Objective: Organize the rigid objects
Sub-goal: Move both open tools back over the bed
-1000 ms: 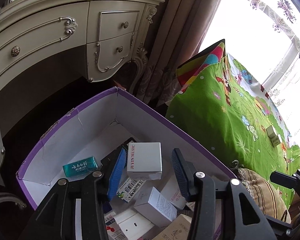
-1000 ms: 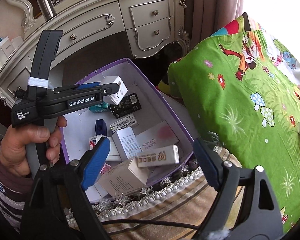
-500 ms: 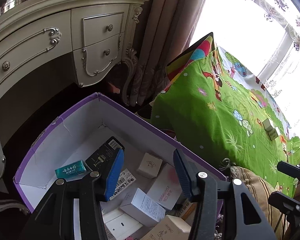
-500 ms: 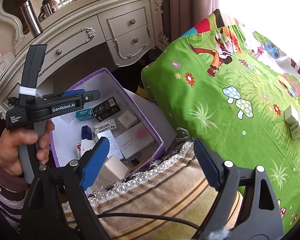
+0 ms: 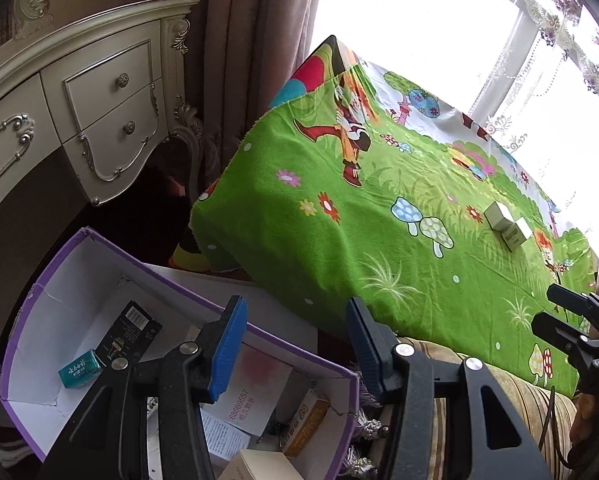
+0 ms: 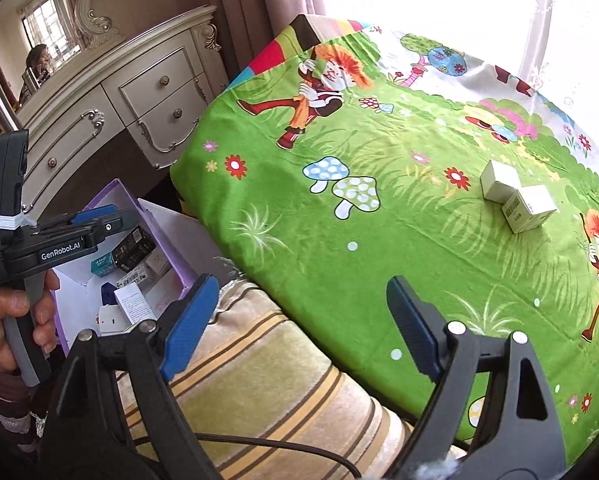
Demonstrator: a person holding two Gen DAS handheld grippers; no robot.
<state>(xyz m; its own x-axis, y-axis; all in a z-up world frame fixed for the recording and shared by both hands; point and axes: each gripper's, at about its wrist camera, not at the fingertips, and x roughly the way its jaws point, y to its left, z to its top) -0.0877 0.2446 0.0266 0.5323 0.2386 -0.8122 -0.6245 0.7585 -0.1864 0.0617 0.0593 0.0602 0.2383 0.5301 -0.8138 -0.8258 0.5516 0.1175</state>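
We see left gripper [image 5: 295, 344] fingers apart, lower middle, over purple box [image 5: 99, 248]. Box inside reads "68669557". Right gripper [image 6: 299, 328] fingers apart, nothing held. "GenRobot.AI" on left handle. Two white boxes [image 6: 515, 196] right, on green cloth [image 6: 379, 240].

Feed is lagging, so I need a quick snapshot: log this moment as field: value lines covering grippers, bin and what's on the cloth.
left gripper: open, empty, above the purple box's near edge
right gripper: open, empty, facing the green cloth
purple box: holds several small cartons
two white boxes: on the cloth, touching
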